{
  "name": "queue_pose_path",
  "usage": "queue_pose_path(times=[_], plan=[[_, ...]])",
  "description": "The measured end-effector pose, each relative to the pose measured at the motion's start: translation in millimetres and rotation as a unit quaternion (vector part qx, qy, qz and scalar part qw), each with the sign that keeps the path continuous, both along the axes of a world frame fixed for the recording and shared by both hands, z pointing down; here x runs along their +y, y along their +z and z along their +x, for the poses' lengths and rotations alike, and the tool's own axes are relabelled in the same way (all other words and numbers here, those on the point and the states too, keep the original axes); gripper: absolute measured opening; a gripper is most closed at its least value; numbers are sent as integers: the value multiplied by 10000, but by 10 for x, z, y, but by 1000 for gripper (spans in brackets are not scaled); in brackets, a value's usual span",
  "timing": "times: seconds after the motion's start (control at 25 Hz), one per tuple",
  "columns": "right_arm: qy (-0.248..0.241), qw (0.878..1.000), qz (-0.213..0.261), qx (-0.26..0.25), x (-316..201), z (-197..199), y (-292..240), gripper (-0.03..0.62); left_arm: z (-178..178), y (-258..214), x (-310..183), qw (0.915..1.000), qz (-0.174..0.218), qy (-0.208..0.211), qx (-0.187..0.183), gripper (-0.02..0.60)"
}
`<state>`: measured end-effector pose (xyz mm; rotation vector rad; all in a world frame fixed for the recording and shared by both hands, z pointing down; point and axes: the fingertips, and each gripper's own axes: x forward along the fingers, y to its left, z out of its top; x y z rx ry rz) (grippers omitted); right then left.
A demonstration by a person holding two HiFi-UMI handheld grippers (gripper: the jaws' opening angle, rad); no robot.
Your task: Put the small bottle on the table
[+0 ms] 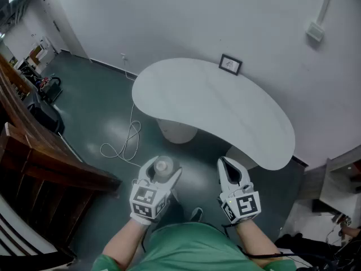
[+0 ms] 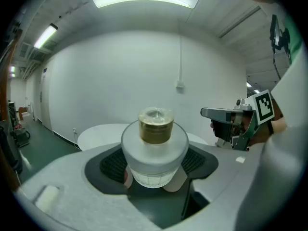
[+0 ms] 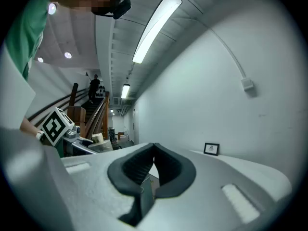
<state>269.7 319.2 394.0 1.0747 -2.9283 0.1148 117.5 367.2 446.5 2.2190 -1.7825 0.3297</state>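
A small translucent bottle [image 2: 154,150] with a gold cap sits upright between the dark pads of my left gripper [image 1: 162,170], which is shut on its wide body. In the head view the bottle [image 1: 163,166] is seen from above, held over the green floor in front of the white table [image 1: 214,109]. My right gripper [image 1: 229,167] hovers to the right of it, jaws shut with the pads meeting and nothing between them. The same right gripper [image 2: 230,124] appears at the right of the left gripper view. The table's top [image 3: 240,165] lies beyond the right jaws.
A small framed picture [image 1: 230,64] stands at the table's far edge against the white wall. A white cable [image 1: 125,143] loops on the floor left of the table's pedestal [image 1: 176,131]. A wooden stair rail [image 1: 39,151] runs along the left. Clutter sits at the right [image 1: 338,191].
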Motion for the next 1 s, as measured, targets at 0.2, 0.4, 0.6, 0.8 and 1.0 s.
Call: queue_pose_path(times=[0.2,0.4,0.6,0.8,1.0], plan=[[46,10000,-12,14,-153,-248,13,3,-350,73,-153,10000,-3,-61,-6,342],[194,9998,-24,87,-411,-519,16,3,-773,116,-399,10000,8,-72,-62,342],[368,9991,-27,203,-733,-844,15,3,-1203,142,-705,9998,68,-19,-178,342],[471,9984,26,305,-977,-1228,-23,3,-1607,122,-963,9995,175,107,-233,342],[559,9978,106,330,-1162,-1515,-102,3,-1901,117,-1162,9994,211,179,-224,342]])
